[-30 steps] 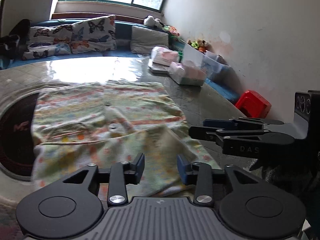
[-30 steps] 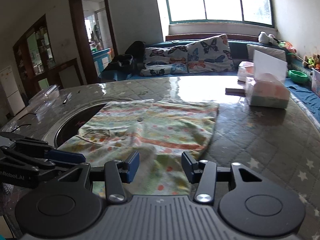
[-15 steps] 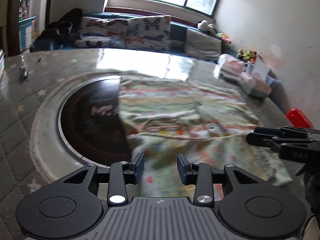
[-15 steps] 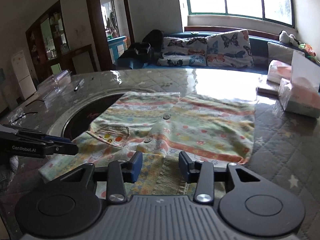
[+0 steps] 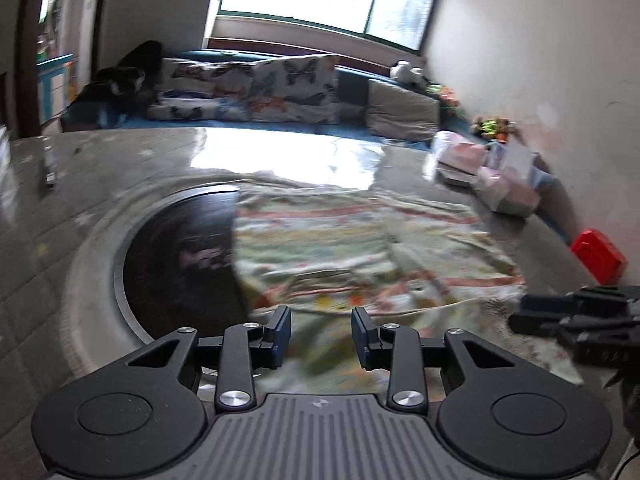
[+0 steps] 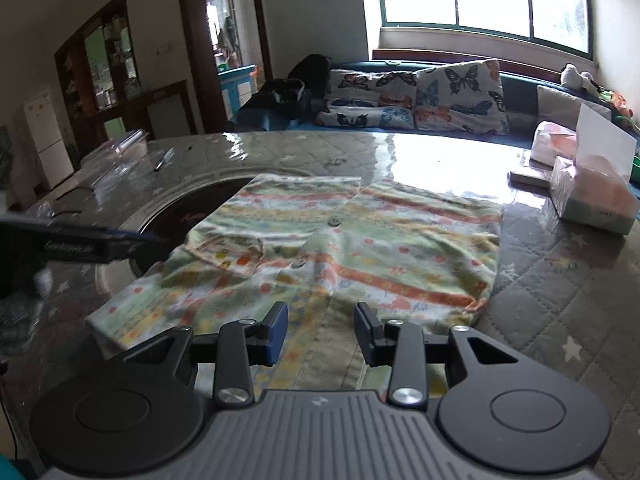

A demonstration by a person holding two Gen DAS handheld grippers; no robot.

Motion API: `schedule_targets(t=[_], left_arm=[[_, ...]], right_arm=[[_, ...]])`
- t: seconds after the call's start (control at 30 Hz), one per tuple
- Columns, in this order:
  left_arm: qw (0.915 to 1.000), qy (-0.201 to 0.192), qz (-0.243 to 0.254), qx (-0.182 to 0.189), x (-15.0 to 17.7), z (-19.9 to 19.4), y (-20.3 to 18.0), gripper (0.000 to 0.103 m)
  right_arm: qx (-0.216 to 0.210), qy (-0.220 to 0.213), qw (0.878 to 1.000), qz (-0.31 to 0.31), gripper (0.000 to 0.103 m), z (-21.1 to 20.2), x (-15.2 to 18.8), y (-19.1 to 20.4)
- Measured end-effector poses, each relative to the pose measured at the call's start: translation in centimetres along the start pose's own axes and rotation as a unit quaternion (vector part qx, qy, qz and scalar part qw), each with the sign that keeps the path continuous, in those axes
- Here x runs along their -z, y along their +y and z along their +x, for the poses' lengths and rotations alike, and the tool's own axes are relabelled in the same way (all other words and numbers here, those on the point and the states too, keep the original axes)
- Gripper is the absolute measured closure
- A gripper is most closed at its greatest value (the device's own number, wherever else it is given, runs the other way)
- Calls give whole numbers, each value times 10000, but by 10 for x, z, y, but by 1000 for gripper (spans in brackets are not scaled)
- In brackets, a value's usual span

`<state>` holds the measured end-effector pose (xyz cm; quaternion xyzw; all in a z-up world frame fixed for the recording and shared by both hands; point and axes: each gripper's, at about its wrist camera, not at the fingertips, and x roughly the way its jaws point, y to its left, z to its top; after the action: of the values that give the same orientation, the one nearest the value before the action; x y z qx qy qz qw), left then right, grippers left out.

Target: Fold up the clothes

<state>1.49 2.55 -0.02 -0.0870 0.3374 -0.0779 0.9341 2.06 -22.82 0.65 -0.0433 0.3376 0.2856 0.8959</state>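
The large round table (image 6: 560, 280) with its grey quilted, star-printed cover under a glossy clear sheet carried everything, and a dark circular inset (image 5: 180, 256) sat sunk into its middle. Spread flat across the table, its left edge overlapping that inset, lay the pale green button-front shirt (image 6: 360, 240) banded with orange, yellow and white stripes and scattered with small printed motifs. It lay front up: the placket ran down the centre with a grey button (image 6: 333, 222) showing, and a small patch pocket (image 6: 224, 250) sat on the side nearer the inset. The cloth was creased and slightly rumpled, and its near hem reached down between the fingers of both tools. In the left wrist view the shirt was blurred.

The left gripper (image 5: 321, 336) hung over the near hem by the inset, its blue-padded jaws spread apart with nothing between them but the cloth below. The right gripper (image 6: 321, 334) hovered just above the hem at the placket, jaws likewise apart and holding nothing.

At the table's far right stood a clear-wrapped tissue box (image 6: 592, 196), and a pen (image 6: 164, 160) lay at the far left.
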Motion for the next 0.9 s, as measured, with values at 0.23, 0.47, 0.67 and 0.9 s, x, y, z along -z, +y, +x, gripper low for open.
schedule_targets(t=[0.23, 0.47, 0.67, 0.9], left_arm=[[9998, 135, 136, 110, 4, 7, -6, 72], [9993, 270, 248, 105, 9, 8, -6, 72], [9971, 351, 599, 325, 24, -14, -23, 72], [9930, 450, 993, 462, 40, -25, -41, 71]], right_arm=[[58, 311, 9995, 92, 66, 10, 17, -7], [75, 274, 9996, -54, 66, -7, 20, -6], [134, 428, 9984, -350, 66, -8, 29, 0], [176, 413, 9980, -445, 66, -14, 35, 4]])
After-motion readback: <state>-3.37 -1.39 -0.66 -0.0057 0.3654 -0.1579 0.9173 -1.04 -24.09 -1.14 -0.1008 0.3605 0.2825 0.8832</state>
